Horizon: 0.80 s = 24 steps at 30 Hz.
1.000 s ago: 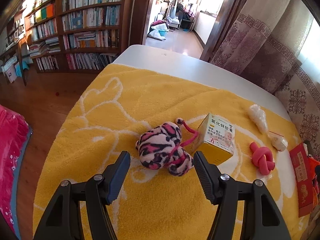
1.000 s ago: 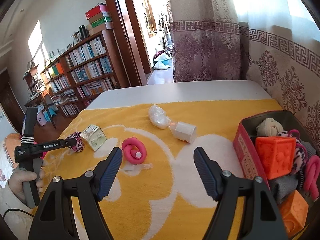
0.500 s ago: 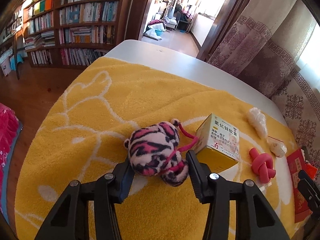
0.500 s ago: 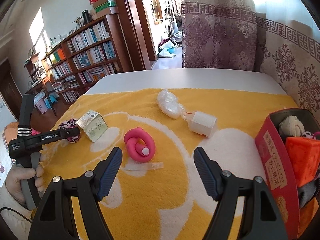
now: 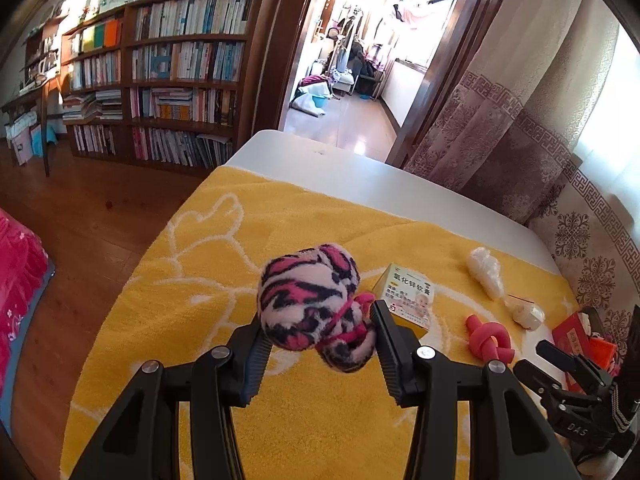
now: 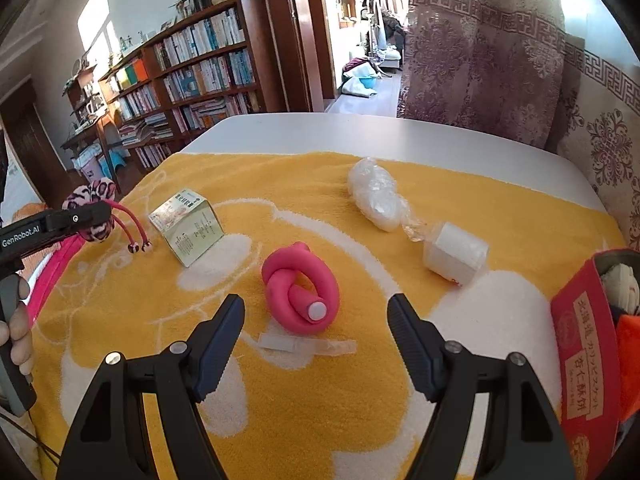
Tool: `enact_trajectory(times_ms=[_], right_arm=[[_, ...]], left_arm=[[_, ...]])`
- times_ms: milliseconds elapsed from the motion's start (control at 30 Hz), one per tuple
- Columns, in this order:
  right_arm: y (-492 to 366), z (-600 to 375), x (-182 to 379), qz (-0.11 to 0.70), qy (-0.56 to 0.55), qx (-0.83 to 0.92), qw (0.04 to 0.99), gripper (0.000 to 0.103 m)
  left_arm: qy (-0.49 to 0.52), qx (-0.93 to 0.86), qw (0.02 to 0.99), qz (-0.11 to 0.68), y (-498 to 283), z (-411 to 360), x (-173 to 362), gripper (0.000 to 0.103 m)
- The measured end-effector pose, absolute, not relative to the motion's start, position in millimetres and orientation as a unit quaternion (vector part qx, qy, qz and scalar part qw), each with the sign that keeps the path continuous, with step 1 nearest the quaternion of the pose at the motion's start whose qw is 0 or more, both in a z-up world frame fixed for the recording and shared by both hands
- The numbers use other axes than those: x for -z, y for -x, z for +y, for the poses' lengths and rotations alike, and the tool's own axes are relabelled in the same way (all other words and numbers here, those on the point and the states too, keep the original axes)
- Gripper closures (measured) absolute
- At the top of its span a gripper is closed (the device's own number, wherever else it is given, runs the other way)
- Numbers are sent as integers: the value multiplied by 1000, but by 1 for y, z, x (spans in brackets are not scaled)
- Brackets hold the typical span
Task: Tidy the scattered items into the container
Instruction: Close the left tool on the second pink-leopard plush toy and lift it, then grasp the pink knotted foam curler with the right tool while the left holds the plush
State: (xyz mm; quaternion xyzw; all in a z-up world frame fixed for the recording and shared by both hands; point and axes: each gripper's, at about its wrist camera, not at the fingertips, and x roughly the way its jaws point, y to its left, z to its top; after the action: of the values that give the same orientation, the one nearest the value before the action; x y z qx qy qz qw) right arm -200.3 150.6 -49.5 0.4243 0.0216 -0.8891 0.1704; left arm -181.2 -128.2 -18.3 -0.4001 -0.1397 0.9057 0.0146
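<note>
Toys on the yellow towel [image 6: 120,320]: one pink knot [image 6: 300,292], one small box [image 6: 188,228]. Left claw [image 5: 318,336] pinches one fuzzy striped toy [image 5: 308,300]. Right claw [image 6: 316,320] is spread wide, holding nothing.

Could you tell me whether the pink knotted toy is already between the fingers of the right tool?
No, the pink knotted toy lies on the yellow towel ahead of the open right tool, untouched.

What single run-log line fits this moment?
left gripper: shut on plush toy, lifted | right gripper: open, over pink knot | box: part-filled
</note>
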Motion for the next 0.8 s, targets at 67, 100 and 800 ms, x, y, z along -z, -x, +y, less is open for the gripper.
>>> enact_trajectory(times_ms=[67, 100, 800], right_arm=[[206, 143, 54, 33, -429, 887, 170, 26], [208, 142, 57, 35, -432, 885, 171, 26], [190, 163, 41, -2, -417, 897, 147, 53]], left_arm=[[399, -906, 23, -141, 179, -126, 17, 54], [397, -906, 27, -142, 178, -125, 16, 54], [402, -904, 55, -133, 172, -107, 14, 53]])
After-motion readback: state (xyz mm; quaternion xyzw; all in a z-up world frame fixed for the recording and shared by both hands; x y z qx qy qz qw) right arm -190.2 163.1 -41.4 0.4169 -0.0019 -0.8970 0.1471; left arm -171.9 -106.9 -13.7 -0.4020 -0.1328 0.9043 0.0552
